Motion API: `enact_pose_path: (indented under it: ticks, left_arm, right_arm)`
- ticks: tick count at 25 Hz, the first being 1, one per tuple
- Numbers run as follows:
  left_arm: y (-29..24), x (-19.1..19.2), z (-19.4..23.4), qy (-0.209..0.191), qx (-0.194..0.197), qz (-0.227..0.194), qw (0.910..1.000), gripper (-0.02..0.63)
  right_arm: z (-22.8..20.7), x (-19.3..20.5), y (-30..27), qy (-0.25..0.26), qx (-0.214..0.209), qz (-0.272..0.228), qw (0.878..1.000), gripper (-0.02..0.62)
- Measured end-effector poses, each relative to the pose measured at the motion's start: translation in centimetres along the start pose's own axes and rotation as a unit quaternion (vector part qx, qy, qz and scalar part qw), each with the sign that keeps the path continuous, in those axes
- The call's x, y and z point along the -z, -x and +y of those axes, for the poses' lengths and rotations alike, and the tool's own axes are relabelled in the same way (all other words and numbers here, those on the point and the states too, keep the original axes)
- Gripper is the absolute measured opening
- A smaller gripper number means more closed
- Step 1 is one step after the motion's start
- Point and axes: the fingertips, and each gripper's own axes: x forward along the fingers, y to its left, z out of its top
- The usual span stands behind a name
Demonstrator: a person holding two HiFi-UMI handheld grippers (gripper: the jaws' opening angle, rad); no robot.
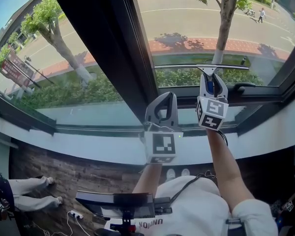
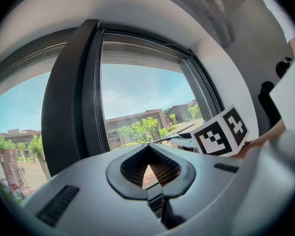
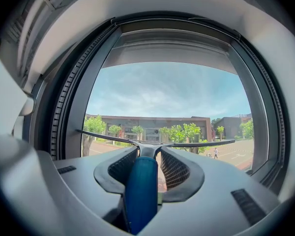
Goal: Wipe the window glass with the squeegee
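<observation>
Big window fills the view here, and the action is all on the right-hand pane of glass (image 1: 187, 18), with street and trees showing clean through it. A thick dark frame post (image 1: 105, 48) splits it from the left pane, and the pale sill (image 1: 88, 149) runs underneath.

Right gripper (image 1: 211, 77) is up at the glass, and the right gripper view settles it: the jaws are clamped on the blue handle of the squeegee (image 3: 141, 191), handle lying straight between the pads. The squeegee's long thin blade (image 1: 206, 67) sits level across the pane, low down, a little above the bottom rail of the frame. It looks pressed to or just off the glass; I can't say which from here.

Left gripper (image 1: 163, 102) hangs back over the sill, near the foot of the post. Its jaws are closed tip to tip with nothing in them, so it plays no part right now.

How far along? Hard call. The squeegee is in hand and on the job, so the pick-up is behind us. With the blade this low, I'd judge a stroke on the right pane is near its bottom end. But the glass shows no suds, streaks or wet line, so how much is wiped can't be read. The left pane may well remain to do.
</observation>
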Motion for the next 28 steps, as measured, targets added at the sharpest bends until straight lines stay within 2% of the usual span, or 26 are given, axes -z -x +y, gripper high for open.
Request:
enact_pose_path:
  ticks: [28]
  left_arm:
    - [-0.4,1.4,-0.2,0.002,0.000,0.018,0.9998,0.002]
  right_arm:
    - [-0.2,6.8,0.2,-0.015,-0.007,0.067,0.998,0.146]
